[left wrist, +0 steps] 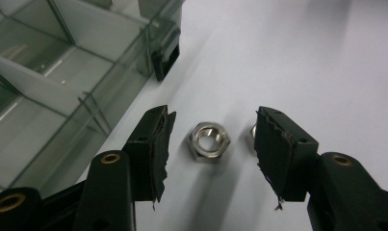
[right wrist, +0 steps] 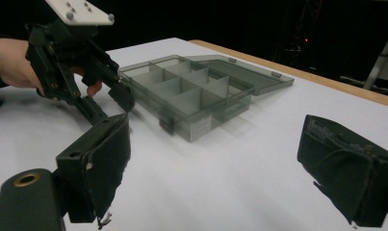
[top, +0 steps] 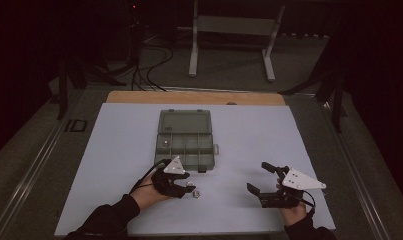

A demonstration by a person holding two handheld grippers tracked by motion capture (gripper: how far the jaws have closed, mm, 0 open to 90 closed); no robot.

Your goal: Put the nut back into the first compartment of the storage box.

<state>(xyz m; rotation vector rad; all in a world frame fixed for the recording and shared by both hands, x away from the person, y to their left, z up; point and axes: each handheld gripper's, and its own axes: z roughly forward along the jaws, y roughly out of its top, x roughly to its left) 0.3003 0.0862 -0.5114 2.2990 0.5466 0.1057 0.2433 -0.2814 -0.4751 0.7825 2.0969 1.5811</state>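
Observation:
A steel hex nut (left wrist: 210, 140) lies flat on the white board, between the two black pads of my left gripper (left wrist: 211, 139). Neither pad touches it, so the gripper is open. A second nut (left wrist: 252, 131) peeks out behind the right-hand pad. In the high view the left gripper (top: 188, 186) points right, low over the board, with a nut (top: 198, 193) just beyond its tips. A clear grey compartment box (top: 185, 155) stands with its lid (top: 184, 121) laid back, just beyond that gripper. My right gripper (top: 259, 178) rests open and empty at the front right.
One small metal piece (top: 165, 144) sits in a left compartment of the box. The white board (top: 249, 135) lies on a wooden table (top: 194, 97). A metal stand (top: 234, 25) and cables are on the floor behind. The right gripper view shows the left gripper (right wrist: 107, 103) beside the box (right wrist: 201, 91).

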